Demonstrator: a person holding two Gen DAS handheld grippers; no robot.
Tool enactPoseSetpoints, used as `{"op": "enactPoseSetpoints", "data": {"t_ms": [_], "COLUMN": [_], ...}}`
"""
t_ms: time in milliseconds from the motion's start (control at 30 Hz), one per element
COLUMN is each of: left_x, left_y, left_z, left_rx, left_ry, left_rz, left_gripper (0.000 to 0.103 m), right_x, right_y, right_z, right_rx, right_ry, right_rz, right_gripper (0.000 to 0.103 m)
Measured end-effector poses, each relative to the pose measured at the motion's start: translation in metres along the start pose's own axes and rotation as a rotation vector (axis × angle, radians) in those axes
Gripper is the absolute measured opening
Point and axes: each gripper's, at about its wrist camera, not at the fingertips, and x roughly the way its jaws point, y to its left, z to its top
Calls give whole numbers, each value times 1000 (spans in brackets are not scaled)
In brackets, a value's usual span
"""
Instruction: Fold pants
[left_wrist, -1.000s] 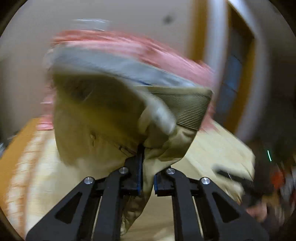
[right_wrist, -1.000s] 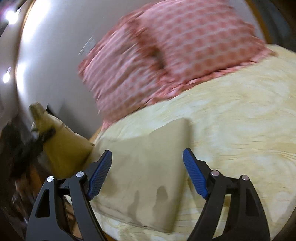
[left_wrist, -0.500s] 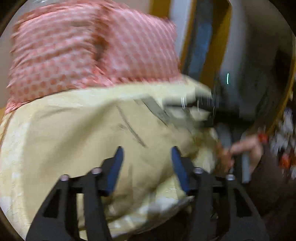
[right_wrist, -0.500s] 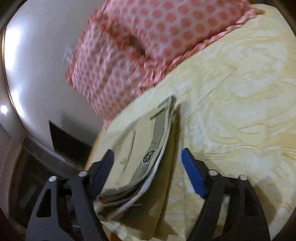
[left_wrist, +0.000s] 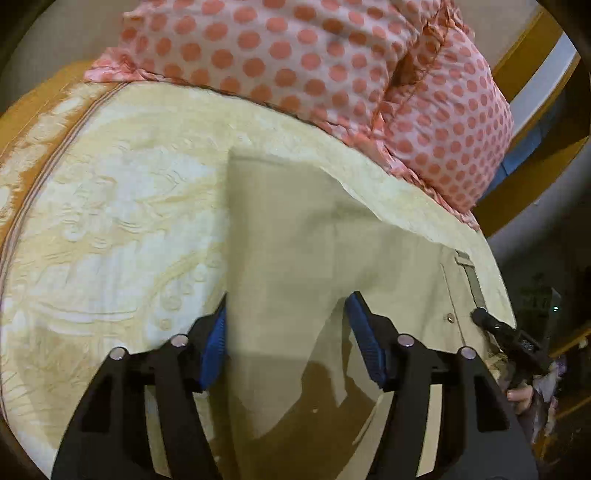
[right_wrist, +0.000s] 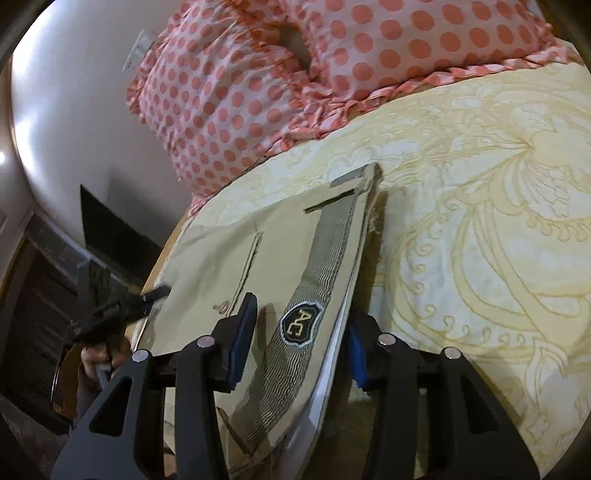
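Khaki pants (left_wrist: 295, 240) lie flat on a cream patterned bedspread (left_wrist: 110, 221). My left gripper (left_wrist: 288, 339) is open, its blue pads on either side of the folded leg part, just above the cloth. In the right wrist view the pants (right_wrist: 221, 251) show their ribbed waistband with an "AC" badge (right_wrist: 299, 322). My right gripper (right_wrist: 299, 347) is open and straddles the waistband edge. The right gripper's tip (left_wrist: 484, 317) shows in the left wrist view at the waistband. The left gripper (right_wrist: 147, 295) shows in the right wrist view at the pants' left edge.
Two pink pillows with red dots (left_wrist: 314, 62) lie at the head of the bed; they also show in the right wrist view (right_wrist: 295, 74). The bed's edge (left_wrist: 22, 122) runs along the left. A wall (right_wrist: 74, 110) and dark furniture (right_wrist: 44, 314) stand to the left.
One second ago my left gripper was shut on the lifted pants. It has since let go and opened, and the pants now lie flat on the bed. My right gripper moved over the waistband.
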Motion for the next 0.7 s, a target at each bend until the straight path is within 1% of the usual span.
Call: {"op": "enactPoseSetpoints", "data": {"t_ms": [33, 67, 100, 133, 167, 200, 233, 300, 333, 400, 467, 500, 600, 633, 667, 700], "left_x": [2, 5, 10, 9, 11, 13, 12, 9, 6, 5, 10, 16, 38, 46, 57, 74], "left_y": [-2, -6, -10, -12, -15, -18, -19, -19, -22, -31, -43, -48, -54, -54, -53, -51], "left_z": [3, 5, 5, 3, 4, 4, 5, 10, 15, 25, 39, 51, 83, 91, 99, 107], "left_rx": [15, 40, 66, 82, 94, 108, 114, 119, 124, 157, 196, 202, 181, 181, 173, 160], "left_ry": [17, 33, 45, 53, 52, 52, 56, 62, 58, 39, 3, -20, -73, -80, -78, -55], "left_rz": [-7, -11, -9, -6, 10, 39, 48, 20, 12, 22, 53, 66, 77, 89, 111, 161], "left_gripper": [72, 76, 82, 82, 74, 44, 24, 12, 10, 9, 8, 8, 8, 10, 12, 18], "right_x": [1, 2, 3, 4, 6, 8, 9, 6, 5, 4, 6, 8, 18, 25, 30, 37], "right_y": [-1, -4, -8, -10, -9, -6, -5, -4, -3, 3, 8, 8, 0, -8, -13, -19], "right_z": [2, 5, 10, 12, 13, 12, 12, 14, 19, 31, 50, 61, 95, 109, 114, 119], "right_rx": [4, 27, 60, 61, 47, 17, 13, 17, 15, -14, -51, -64, -64, -51, -46, -43], "right_ry": [14, 29, 45, 56, 66, 78, 82, 81, 75, 59, 27, 12, -43, -63, -67, -63], "right_rz": [4, 20, 51, 64, 61, 65, 76, 101, 115, 110, 79, 62, 4, -28, -53, -87], "right_gripper": [43, 43, 44, 44, 42, 25, 23, 17, 16, 15, 14, 14, 14, 14, 14, 15]}}
